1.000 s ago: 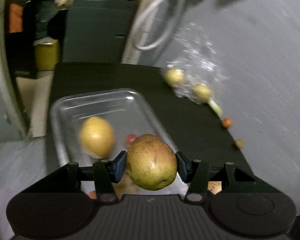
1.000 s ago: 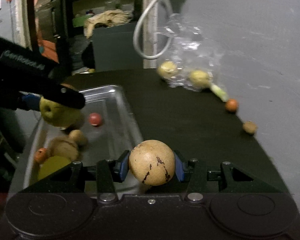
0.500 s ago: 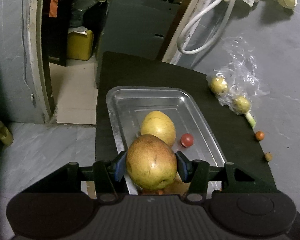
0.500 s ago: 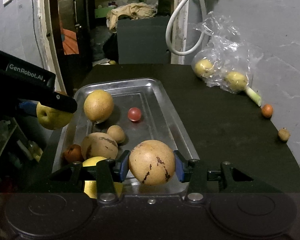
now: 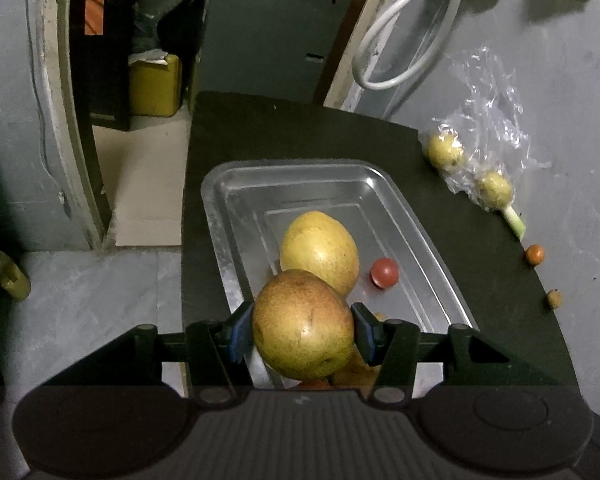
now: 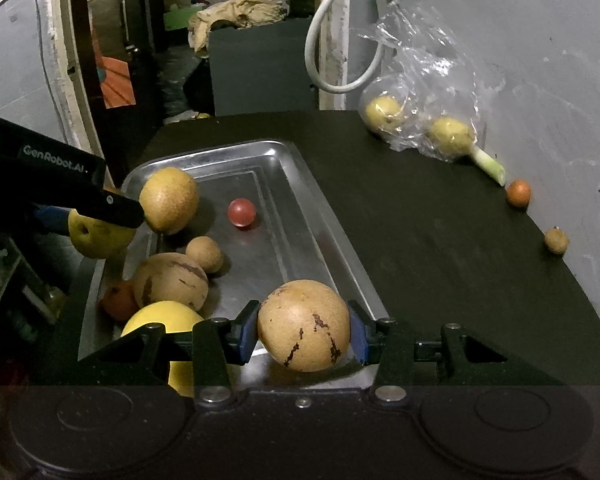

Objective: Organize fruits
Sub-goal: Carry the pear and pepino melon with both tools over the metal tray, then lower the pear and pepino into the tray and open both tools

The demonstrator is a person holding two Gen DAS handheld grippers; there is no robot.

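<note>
Over the metal tray [image 6: 332, 240], the left gripper [image 5: 303, 326] clamps a russet pear [image 5: 303, 324] (near edge) — the right gripper [image 6: 303, 330] squeezes a brown-streaked round fruit [image 6: 303, 325].

Silver tray [image 6: 332, 236]; black surface [image 6: 420, 240]; tan pear [image 6: 304, 325] with dark brown streaks in right tool [image 6: 304, 330]; yellow-green, red-blushed pear [image 5: 303, 323] in left tool [image 5: 303, 330]; small red fruit [image 6: 241, 212].

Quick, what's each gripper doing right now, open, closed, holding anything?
Left gripper: closed on a yellow-green pear with a reddish blush, above the metal tray.
Right gripper: closed on a round tan fruit with dark streaks.
</note>
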